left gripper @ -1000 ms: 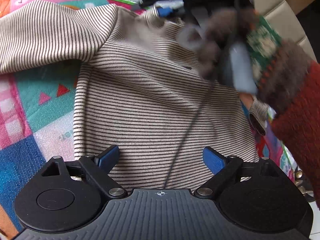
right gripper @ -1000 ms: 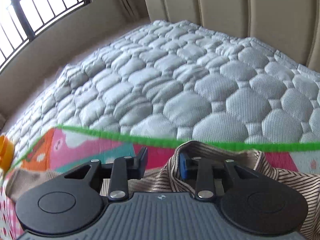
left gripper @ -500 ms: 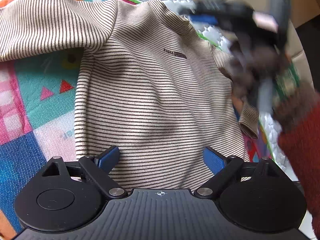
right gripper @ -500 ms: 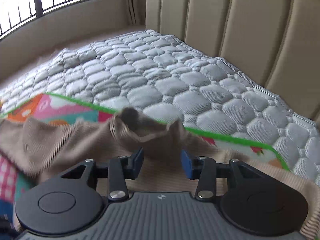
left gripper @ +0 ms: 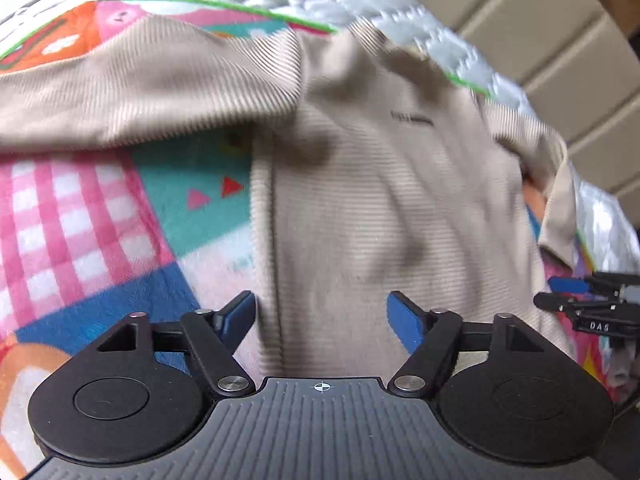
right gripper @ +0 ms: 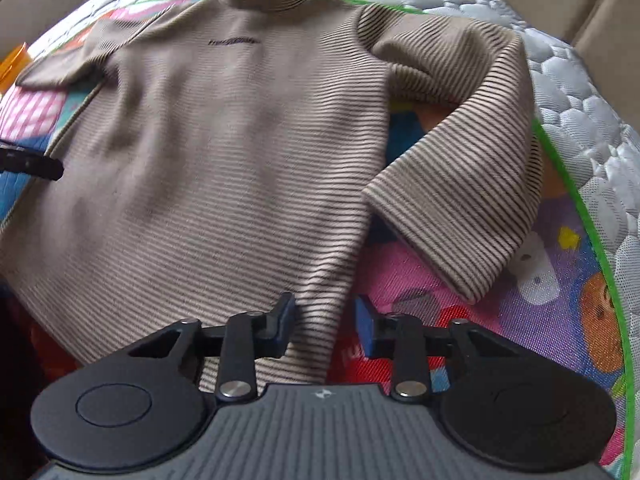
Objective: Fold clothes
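A beige shirt with thin dark stripes (right gripper: 224,152) lies flat, front up, on a colourful play mat (right gripper: 532,280), collar at the far end and both sleeves spread out. In the left wrist view the shirt (left gripper: 380,200) is blurred. My left gripper (left gripper: 322,312) is open and empty over the shirt's lower left hem. My right gripper (right gripper: 325,322) is open and empty over the lower right hem edge; it also shows at the right edge of the left wrist view (left gripper: 588,300). The left gripper's tip shows in the right wrist view (right gripper: 32,164).
The mat lies on a grey quilted mattress (right gripper: 580,92) with a beige padded wall panel (left gripper: 560,40) behind. An orange object (right gripper: 12,64) sits at the far left of the mat's edge.
My right gripper let go of the shirt's collar, opened, and pulled back to the lower right hem. The shirt now lies flat. My left gripper shifted slightly over the lower left hem.
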Tool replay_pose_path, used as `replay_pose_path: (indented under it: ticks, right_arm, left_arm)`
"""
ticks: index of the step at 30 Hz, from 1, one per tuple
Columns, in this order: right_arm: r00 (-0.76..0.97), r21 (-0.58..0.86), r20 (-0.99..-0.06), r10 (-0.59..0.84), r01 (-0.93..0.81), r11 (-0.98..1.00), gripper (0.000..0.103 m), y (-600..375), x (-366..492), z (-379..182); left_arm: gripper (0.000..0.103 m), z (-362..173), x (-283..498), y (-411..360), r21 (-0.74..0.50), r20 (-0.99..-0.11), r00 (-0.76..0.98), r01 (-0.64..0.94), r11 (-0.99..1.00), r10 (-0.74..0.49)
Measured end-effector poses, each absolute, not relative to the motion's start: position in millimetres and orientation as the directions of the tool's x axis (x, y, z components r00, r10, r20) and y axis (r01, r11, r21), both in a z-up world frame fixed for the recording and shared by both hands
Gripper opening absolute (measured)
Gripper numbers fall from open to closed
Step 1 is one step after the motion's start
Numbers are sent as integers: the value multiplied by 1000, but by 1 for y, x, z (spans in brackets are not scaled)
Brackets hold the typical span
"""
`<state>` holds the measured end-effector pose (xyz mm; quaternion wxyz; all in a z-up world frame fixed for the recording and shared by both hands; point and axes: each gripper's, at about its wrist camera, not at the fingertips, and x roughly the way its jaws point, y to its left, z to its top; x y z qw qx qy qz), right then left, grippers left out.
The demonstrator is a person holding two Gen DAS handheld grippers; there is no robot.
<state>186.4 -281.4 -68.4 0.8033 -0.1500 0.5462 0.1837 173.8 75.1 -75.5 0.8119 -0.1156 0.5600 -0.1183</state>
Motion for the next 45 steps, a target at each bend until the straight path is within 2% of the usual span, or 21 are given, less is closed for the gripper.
replay_pose_path:
  ticks: [3,7,11,12,15,17,20,22,23,24,26,28,33,36,37,40,42,45]
  right_arm:
    - [273,-42,-954,121,-524,851,15,-281,166,-72]
    - [231,-57,-967,108,-609,791,14,-276,138,-69]
    - [346,-88,-926,151,-588,804,16,-286,126,-44]
    - [431,-174,-895,118,-579,797,18,-287,124,-38]
    - [624,-408,-781,18,-531,743,32,-289,123,-30]
    - [688,-533,-724,-52,-510,674,35,-288,131,-41]
    - [660,-578,-736,-148,-499,646,35,-291,155,-73]
    - [643,-571,-748,-163,-499,652,35,-294,169,-84]
    - [633,-559,-757,-164,-498,662,26,-295,175,-86]
    - [623,-540,-766,-159,-490,684,10,-294,181,-85]
    - [645,-508,-752,-136,-436,743,9,-295,194,-65]
    - [692,-439,-716,-90,-347,829,0,-298,213,-23]
    - [788,-221,-606,105,-294,930,0,-274,253,90]
    - [792,-222,-588,166,-355,908,0,-246,269,123]
    - [786,-254,-596,161,-375,891,1,-239,269,124]
    - [725,-324,-678,120,-441,837,17,-232,264,92]
    - [688,-387,-722,71,-487,783,42,-237,246,60]
    - [620,-423,-784,-15,-517,745,47,-255,219,2]
  left_arm:
    - [62,-80,164,55,-193,-915,329,147,970,-232]
    - [61,-79,141,45,-133,-949,246,248,960,-195]
    - [61,-67,132,47,-85,-949,275,251,964,-156]
    - [66,-60,133,49,-73,-938,318,216,974,-141]
    - [84,-39,139,56,-142,-881,439,112,984,-177]
    - [86,-31,149,55,-246,-841,483,56,968,-242]
    - [90,-32,159,49,-326,-780,561,17,945,-279]
    - [90,-37,160,46,-311,-778,568,21,950,-267]
    - [91,-40,161,44,-295,-783,566,26,955,-258]
    - [91,-44,162,45,-283,-790,562,22,959,-246]
    - [91,-51,167,48,-265,-803,553,0,964,-221]
    - [91,-55,171,54,-282,-808,545,-24,959,-223]
    - [93,-57,175,56,-317,-801,539,-12,948,-261]
    - [94,-59,177,61,-330,-796,541,-14,944,-271]
    - [94,-59,177,63,-335,-795,542,-16,942,-273]
    - [94,-65,180,72,-343,-806,529,-50,938,-266]
    - [94,-68,182,77,-373,-806,518,-71,925,-286]
    - [95,-69,183,78,-406,-803,505,-75,911,-316]
